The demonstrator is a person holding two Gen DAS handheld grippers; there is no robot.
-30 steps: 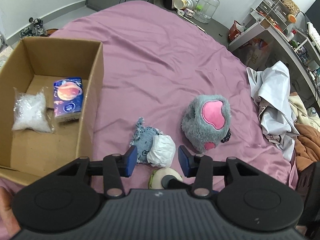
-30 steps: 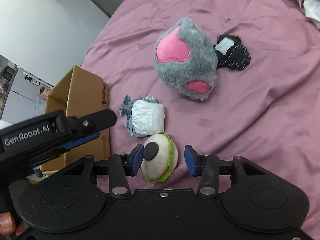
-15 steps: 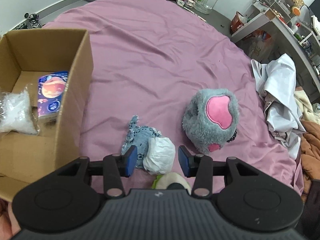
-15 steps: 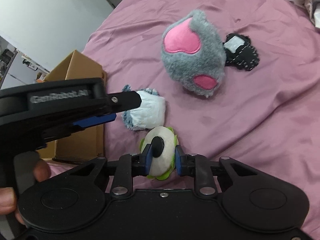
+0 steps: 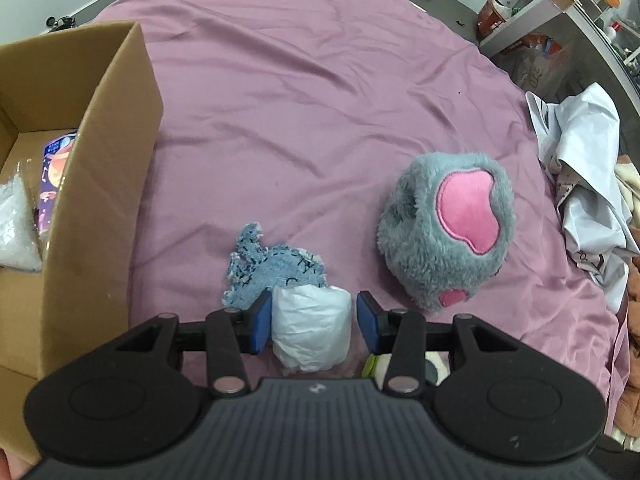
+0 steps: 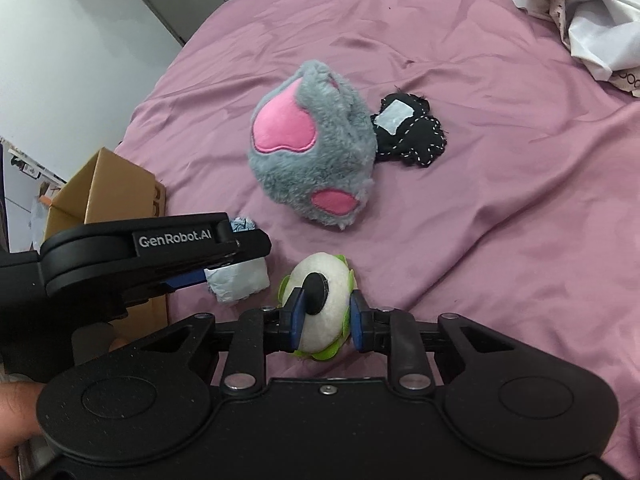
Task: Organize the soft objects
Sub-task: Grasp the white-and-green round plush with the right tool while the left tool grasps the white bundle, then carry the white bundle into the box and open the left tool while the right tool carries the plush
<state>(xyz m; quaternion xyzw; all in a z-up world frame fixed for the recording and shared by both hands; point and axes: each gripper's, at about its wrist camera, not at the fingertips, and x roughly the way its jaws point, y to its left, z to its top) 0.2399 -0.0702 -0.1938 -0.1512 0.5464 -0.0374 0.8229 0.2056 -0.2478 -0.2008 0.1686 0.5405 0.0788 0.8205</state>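
On the purple bedsheet (image 5: 320, 100) lies a blue denim toy (image 5: 272, 268) with a white wad (image 5: 310, 340) at its near end. My left gripper (image 5: 313, 322) is open and straddles that wad; its right pad stands clear of it. Seen in the right wrist view, the left gripper (image 6: 192, 280) hangs over the same wad (image 6: 240, 284). My right gripper (image 6: 324, 320) is shut on a white and green plush ball (image 6: 332, 280) with a black eye. A grey and pink plush (image 5: 444, 236) (image 6: 312, 160) lies farther out, beside a black stitched plush (image 6: 408, 136).
An open cardboard box (image 5: 100, 200) (image 6: 108, 184) stands at the left, holding a tissue pack (image 5: 54, 176) and a clear bag (image 5: 16, 216). Crumpled white clothes (image 5: 588, 184) (image 6: 592, 12) lie at the bed's right edge. Shelves and jars stand beyond the bed.
My right gripper closed on the plush ball. My left gripper came down and forward until its jaws stood either side of the white wad.
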